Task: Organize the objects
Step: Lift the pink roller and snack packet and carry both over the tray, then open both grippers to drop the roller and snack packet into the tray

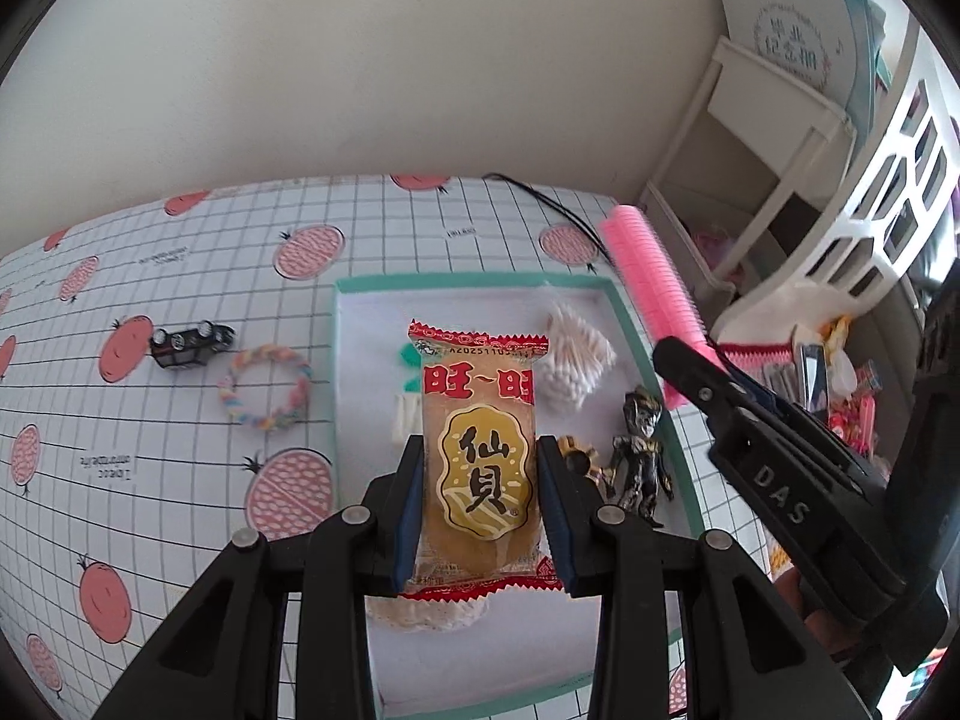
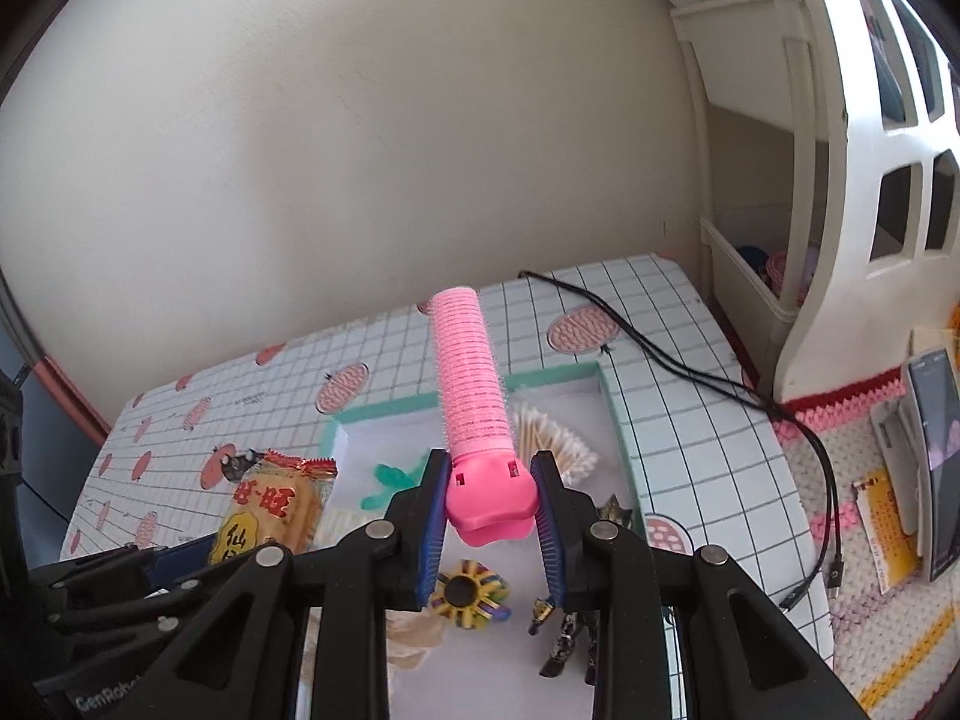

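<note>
Snack packet (image 1: 478, 462) and pink hair roller (image 2: 474, 384) are both in the air over the teal-rimmed tray (image 1: 468, 283), so you are in the carrying step, with both items most likely bound for the tray. Your left hand-held gripper (image 1: 478, 504) is closed on the packet's two long edges and holds it upright above the tray's white floor. Your right hand-held gripper (image 2: 489, 516) has its pads pressed on the roller's solid pink base, with the bristled barrel pointing away from you over the tray's far rim.

Already lying in the tray are a bundle of cotton swabs (image 1: 573, 360), a dark toy figure (image 1: 639, 450), a small striped wheel-like piece (image 2: 471, 594) and a green shape (image 2: 390, 480) that is partly hidden. Outside it on the counter (image 1: 180, 480), to the left, lie a toy car (image 1: 189, 343) and a braided pastel bracelet (image 1: 267, 383), well apart from the tray; those look like the items left to collect.

Your next move calls for lowering each item onto a bare patch of the tray floor before you release. The packet hangs over the middle, so mind the swabs and the figure beside it, and lay the roller down on its side so it cannot roll out.

The packet reads 旺~旺 in red and 仙贝 in a gold oval, with a printed code near its top seal that is too blurred to read in full. "DAS" is embossed on your right gripper's body, seen from the left wrist view. A booklet (image 1: 786, 30) on the shelf at the right carries the characters 毕业纪念册.
</note>
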The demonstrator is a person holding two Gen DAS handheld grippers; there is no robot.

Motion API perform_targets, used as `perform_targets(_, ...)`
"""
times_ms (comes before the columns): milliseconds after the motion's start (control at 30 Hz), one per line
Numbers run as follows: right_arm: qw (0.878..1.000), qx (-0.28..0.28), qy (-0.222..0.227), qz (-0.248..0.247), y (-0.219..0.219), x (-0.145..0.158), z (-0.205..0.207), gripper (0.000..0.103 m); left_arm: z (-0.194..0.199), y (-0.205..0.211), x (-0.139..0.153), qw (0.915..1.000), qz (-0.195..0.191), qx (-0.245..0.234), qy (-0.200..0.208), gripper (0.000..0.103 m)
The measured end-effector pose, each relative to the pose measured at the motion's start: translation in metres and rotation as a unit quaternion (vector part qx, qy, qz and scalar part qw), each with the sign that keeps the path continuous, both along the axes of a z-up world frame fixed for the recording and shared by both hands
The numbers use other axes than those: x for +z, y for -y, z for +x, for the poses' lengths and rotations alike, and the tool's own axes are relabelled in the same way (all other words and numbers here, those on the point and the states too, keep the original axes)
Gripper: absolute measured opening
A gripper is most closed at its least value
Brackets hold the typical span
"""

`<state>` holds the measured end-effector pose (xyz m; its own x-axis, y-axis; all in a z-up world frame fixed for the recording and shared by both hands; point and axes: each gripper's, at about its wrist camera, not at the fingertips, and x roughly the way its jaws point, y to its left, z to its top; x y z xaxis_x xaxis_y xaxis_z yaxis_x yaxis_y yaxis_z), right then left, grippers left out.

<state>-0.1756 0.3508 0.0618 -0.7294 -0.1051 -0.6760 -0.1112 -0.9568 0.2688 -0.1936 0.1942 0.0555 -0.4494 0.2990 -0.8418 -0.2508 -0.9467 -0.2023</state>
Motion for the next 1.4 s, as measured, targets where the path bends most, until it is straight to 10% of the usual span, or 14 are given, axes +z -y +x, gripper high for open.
perform_targets(1400, 0.992, -0.001, 0.122, 0.019, 0.002, -0.057, -0.017, 0.030, -0.002, -0.023, -0.061, 0.9930, -0.028, -0.045, 0.105, 0.040)
